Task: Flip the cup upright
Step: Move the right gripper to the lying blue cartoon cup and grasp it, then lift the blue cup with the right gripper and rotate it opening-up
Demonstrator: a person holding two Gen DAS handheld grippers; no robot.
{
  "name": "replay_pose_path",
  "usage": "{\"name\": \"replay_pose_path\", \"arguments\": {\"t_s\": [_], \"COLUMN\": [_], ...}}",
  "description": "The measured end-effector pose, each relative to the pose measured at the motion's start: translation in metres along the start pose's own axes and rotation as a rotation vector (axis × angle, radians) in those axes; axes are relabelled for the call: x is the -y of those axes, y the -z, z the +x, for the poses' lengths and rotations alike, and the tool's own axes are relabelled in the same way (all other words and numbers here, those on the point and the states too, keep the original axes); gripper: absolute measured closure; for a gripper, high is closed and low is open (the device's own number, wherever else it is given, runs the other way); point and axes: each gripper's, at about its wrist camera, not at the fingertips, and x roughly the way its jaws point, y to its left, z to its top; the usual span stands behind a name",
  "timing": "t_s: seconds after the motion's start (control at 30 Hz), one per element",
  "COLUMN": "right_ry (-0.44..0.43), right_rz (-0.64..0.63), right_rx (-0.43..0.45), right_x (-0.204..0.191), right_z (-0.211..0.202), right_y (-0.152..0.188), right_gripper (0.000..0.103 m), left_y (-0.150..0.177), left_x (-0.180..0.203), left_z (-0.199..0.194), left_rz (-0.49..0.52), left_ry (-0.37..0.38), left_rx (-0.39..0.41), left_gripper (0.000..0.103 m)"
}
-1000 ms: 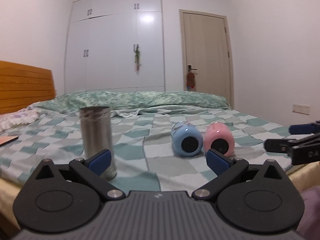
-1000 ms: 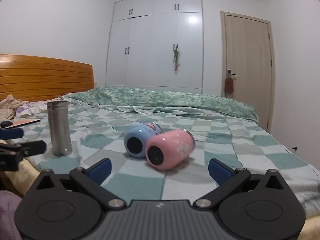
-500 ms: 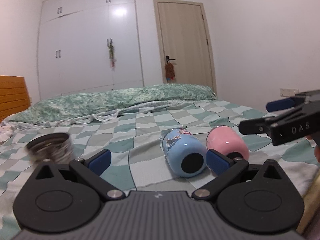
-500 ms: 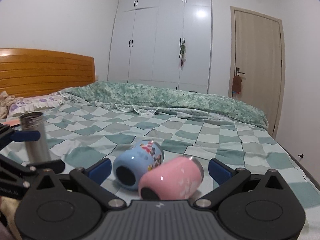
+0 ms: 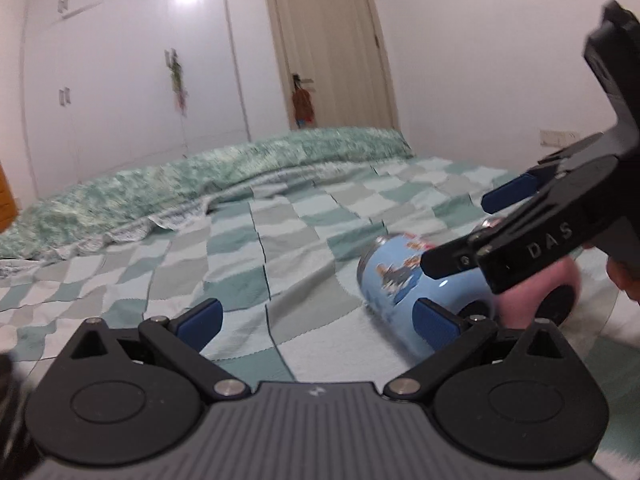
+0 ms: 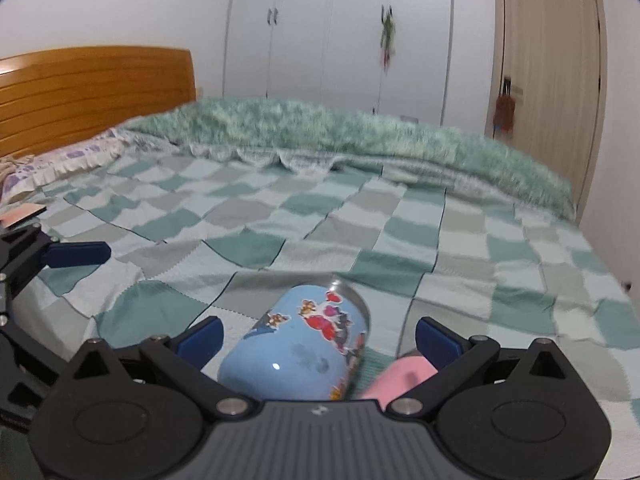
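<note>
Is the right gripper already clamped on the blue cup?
No, the right gripper is open, its blue fingertips spread clear of the blue cup lying on its side.

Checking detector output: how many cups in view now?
2. Blue cup lies on its side between the right gripper fingers; pink cup lies right beside it, mostly hidden. Others may be out of frame.

Open bedspread [image 6: 280, 216] is lying ahead of both grippers. The pink cup [image 6: 400, 380] is pressing against the blue cup [image 6: 304, 344], blocking its right flank, while the right gripper [image 5: 472, 232] is hanging over both.
</note>
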Motion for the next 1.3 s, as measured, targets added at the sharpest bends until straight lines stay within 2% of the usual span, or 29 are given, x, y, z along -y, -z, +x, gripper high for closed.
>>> {"name": "replay_pose_path", "arguments": {"t_s": [0.17, 0.3, 0.57, 0.7, 0.93, 1.0, 1.3], "right_ry": [0.027, 0.055, 0.104, 0.105, 0.130, 0.129, 0.158], "right_rz": [0.037, 0.061, 0.109, 0.122, 0.109, 0.105, 0.084], "right_rx": [-0.082, -0.137, -0.207, -0.247, -0.295, -0.302, -0.351], "right_x": [-0.008, -0.014, -0.012, -0.013, -0.022, -0.023, -0.028], "right_z": [0.034, 0.053, 0.072, 0.078, 0.083, 0.085, 0.099], "right_y": [-0.010, -0.011, -0.011, -0.011, -0.011, -0.013, -0.017], "right_gripper": [0.002, 0.006, 0.007, 0.009, 0.010, 0.014, 0.013], "left_y": [0.001, -0.007, -0.005, 0.002, 0.005, 0.006, 0.009], "left_x": [-0.030, -0.045, -0.046, -0.045, -0.044, -0.044, -0.053], "left_z": [0.026, 0.041, 0.062, 0.069, 0.069, 0.070, 0.071], "left_rz": [0.030, 0.026, 0.049, 0.047, 0.058, 0.061, 0.037], "left_ry": [0.065, 0.116, 0.159, 0.155, 0.159, 0.154, 0.145], "left_rx": [-0.042, -0.059, -0.090, -0.120, -0.123, -0.136, -0.152], "left_gripper": [0.000, 0.000, 0.000, 0.000, 0.000, 0.000, 0.000]}}
